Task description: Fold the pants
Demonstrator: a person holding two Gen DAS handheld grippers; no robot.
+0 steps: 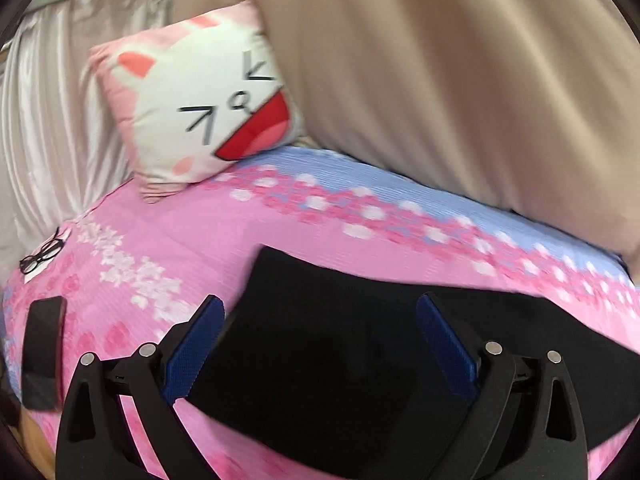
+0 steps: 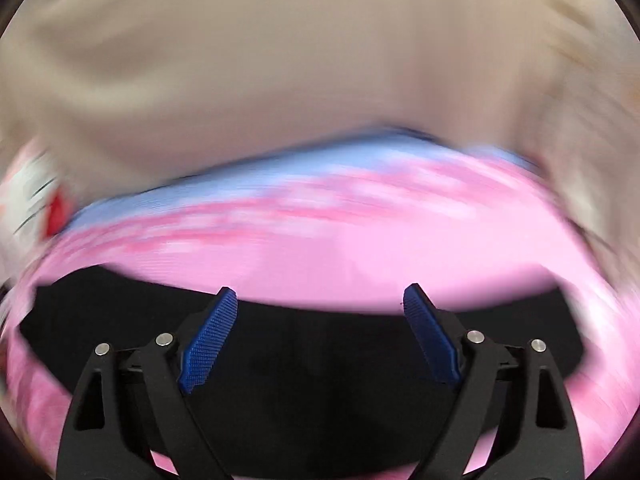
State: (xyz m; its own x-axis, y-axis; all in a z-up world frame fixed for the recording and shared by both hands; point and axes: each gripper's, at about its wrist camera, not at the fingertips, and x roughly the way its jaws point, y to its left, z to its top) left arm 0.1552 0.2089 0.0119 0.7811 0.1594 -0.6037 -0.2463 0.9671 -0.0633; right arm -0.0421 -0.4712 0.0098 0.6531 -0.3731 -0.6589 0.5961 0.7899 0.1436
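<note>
Black pants [image 1: 340, 344] lie flat on the pink flowered bedspread [image 1: 192, 240], folded into a broad band. My left gripper [image 1: 320, 312] hovers over their left part, its blue pads [image 1: 196, 344] wide apart and nothing between them. The right wrist view is heavily blurred. There the same pants [image 2: 304, 368] stretch across the lower half, and my right gripper [image 2: 320, 300] stands open above their far edge with its blue pads [image 2: 208, 344] clear of the cloth.
A pink cat-face cushion [image 1: 204, 100] leans at the head of the bed [image 1: 520, 236]. Beige bedding [image 1: 460, 80] piles up behind and to the right. Black-framed glasses [image 1: 42, 256] and a dark flat object [image 1: 42, 356] lie at the bed's left edge. White curtain [image 1: 52, 128] hangs left.
</note>
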